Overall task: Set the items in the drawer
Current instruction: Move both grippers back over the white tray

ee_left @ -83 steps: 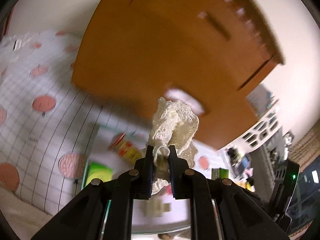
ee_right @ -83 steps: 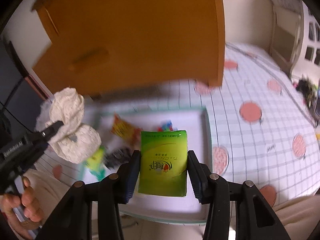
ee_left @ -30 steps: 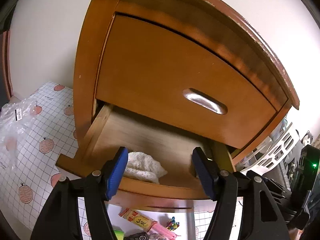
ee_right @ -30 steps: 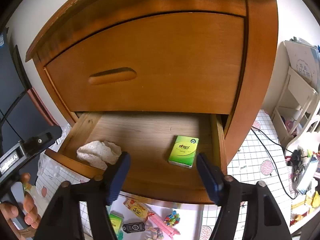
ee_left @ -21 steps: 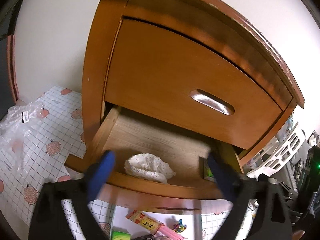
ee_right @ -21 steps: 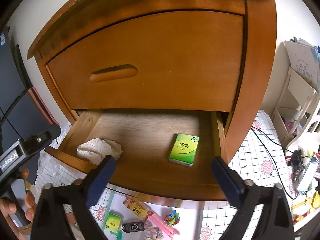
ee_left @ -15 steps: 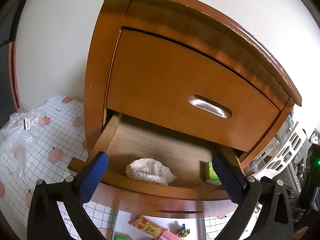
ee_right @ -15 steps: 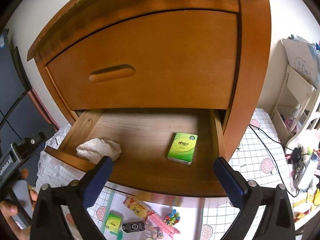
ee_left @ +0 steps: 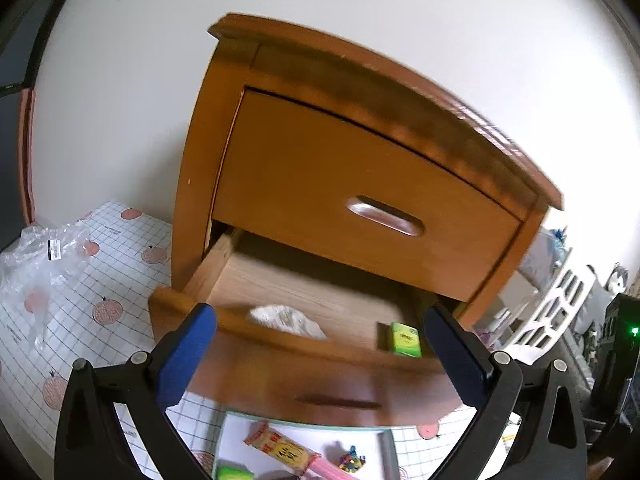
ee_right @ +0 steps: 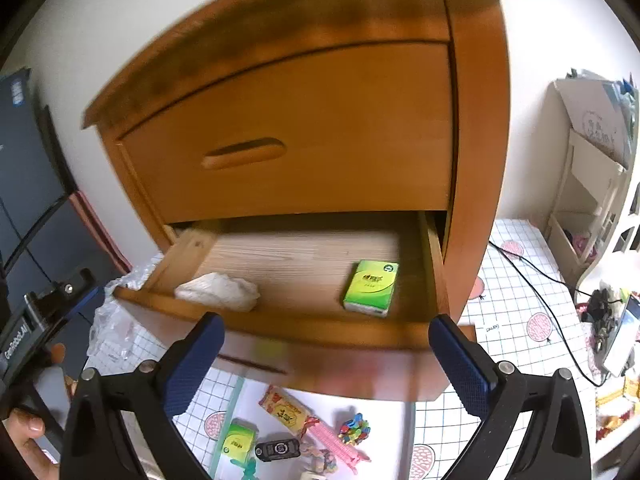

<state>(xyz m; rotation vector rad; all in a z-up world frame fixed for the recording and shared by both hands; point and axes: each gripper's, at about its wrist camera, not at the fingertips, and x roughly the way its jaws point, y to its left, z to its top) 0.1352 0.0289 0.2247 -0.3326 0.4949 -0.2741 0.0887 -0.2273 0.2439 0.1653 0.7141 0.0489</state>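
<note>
The wooden cabinet's lower drawer [ee_right: 304,332] [ee_left: 280,364] stands pulled out. Inside it lie a crumpled white lace cloth [ee_right: 218,291] [ee_left: 286,318] at the left and a green tissue pack [ee_right: 371,287] [ee_left: 405,339] at the right. My right gripper [ee_right: 326,364] is open, empty, in front of the drawer. My left gripper [ee_left: 320,354] is open and empty too, held back from the drawer front. It also shows at the left edge of the right wrist view as a black body [ee_right: 44,320] with a hand [ee_right: 28,436] under it.
A white tray [ee_right: 394,420] [ee_left: 384,436] on the checked floor mat below the drawer holds a yellow snack packet [ee_right: 286,406], a second green pack [ee_right: 238,444], a black key fob [ee_right: 277,449], pink and coloured trinkets. Clear plastic bag [ee_left: 36,264] lies left; white shelving and cables right.
Both grippers have opened wide and pulled back from the drawer, leaving the cloth and the green pack inside. More of the cabinet and the tray is in view.
</note>
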